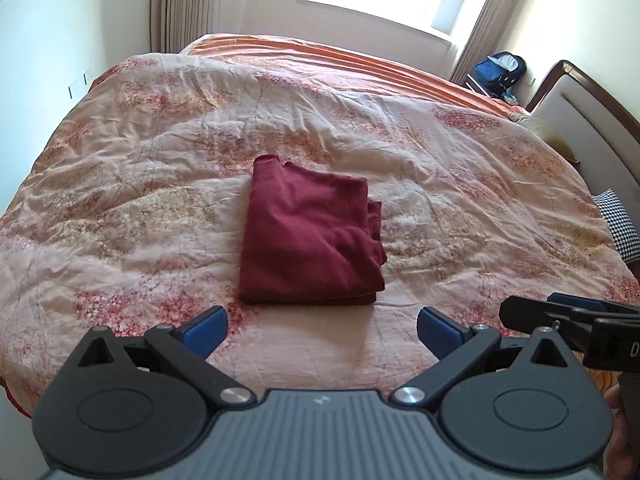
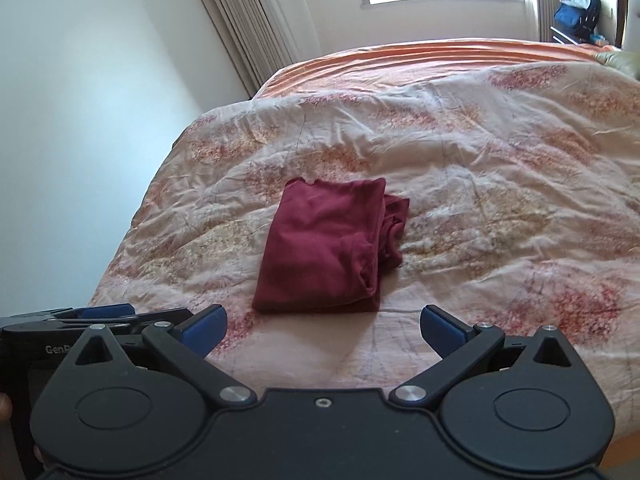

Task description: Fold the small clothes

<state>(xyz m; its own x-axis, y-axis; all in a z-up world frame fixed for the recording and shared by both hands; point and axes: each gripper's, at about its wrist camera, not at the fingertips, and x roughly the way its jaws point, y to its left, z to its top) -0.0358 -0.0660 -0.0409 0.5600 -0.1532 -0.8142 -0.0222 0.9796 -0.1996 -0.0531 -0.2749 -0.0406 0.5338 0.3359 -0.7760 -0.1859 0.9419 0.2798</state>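
A dark red garment (image 1: 310,236) lies folded into a compact rectangle on the floral quilt (image 1: 120,200); it also shows in the right wrist view (image 2: 328,248). My left gripper (image 1: 322,326) is open and empty, held back from the garment's near edge. My right gripper (image 2: 324,326) is open and empty too, just short of the same edge. The right gripper shows side-on at the right of the left wrist view (image 1: 568,316), and the left gripper shows at the left of the right wrist view (image 2: 96,316). Nothing touches the garment.
The quilt (image 2: 500,160) covers a wide bed with an orange sheet (image 1: 340,56) at the far side. A headboard (image 1: 592,120) and a checked pillow (image 1: 618,224) are at the right. A blue bag (image 1: 500,70) stands by the window curtains.
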